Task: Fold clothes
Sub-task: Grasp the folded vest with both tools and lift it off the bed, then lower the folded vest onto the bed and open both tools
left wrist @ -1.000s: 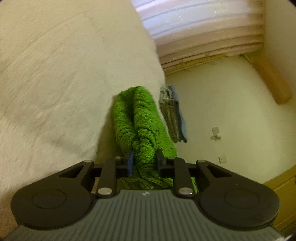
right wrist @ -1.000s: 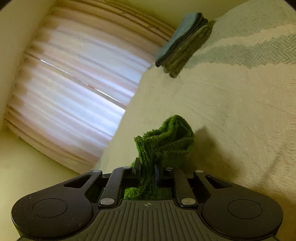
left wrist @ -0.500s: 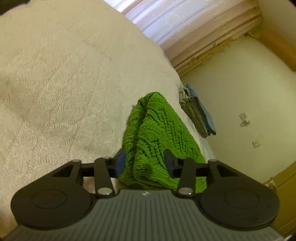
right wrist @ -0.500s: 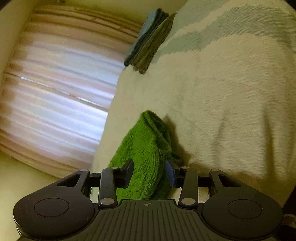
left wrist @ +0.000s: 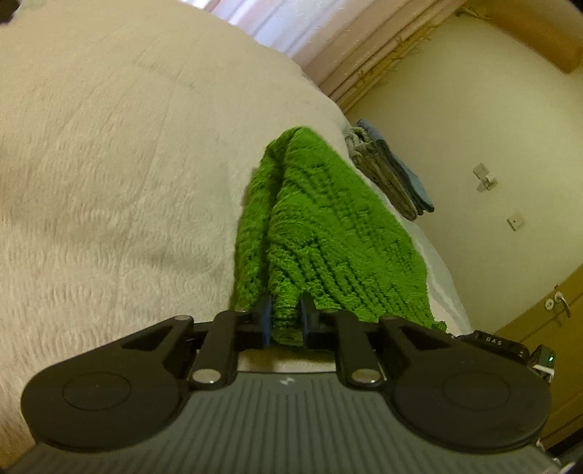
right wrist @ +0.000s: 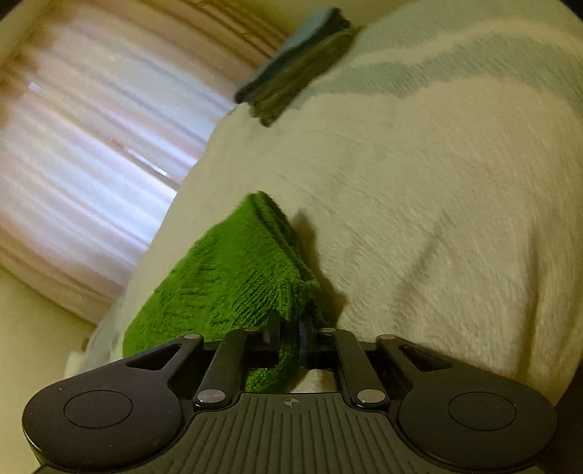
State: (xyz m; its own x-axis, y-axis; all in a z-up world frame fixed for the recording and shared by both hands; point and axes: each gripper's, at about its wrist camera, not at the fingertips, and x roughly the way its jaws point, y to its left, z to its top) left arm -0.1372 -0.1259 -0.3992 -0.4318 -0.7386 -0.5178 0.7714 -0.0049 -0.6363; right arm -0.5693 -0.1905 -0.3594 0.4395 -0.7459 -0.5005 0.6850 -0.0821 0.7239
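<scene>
One green knit (left wrist: 328, 226) lies on the bed (left wrist: 109, 164), near its edge and close to both cameras. It is a chunky, loopy yarn piece with raised rib or cable rows, folded into several layers whose stacked edges show as a thick ridge along one side. From the left wrist its shape is a long wedge: broad at the near end, tapering to a rounded tip far off, with the long axis running away from the gripper toward the curtains (left wrist: 309, 25). In the right wrist view the knit (right wrist: 226, 280) again narrows to a far point and runs the same way.

Two grippers hold it. The left gripper (left wrist: 286, 321) has its black fingers pinched on the near hem, yarn bulging between them. The right gripper (right wrist: 289, 333) is likewise clamped on a corner of the knit, a flap hanging down between the jaws.

The bed cover is cream, soft and finely textured, with pale blue-grey bands (right wrist: 419, 62) across its far part. One stack of folded cloth (left wrist: 390, 175) sits at the far edge, well apart from the knit; it shows grey-olive layers under a blue one, also seen from the right wrist (right wrist: 295, 69). The curtains hang in pink and white pleats. Two small wall plates (left wrist: 515, 220) sit on the yellow wall.
</scene>
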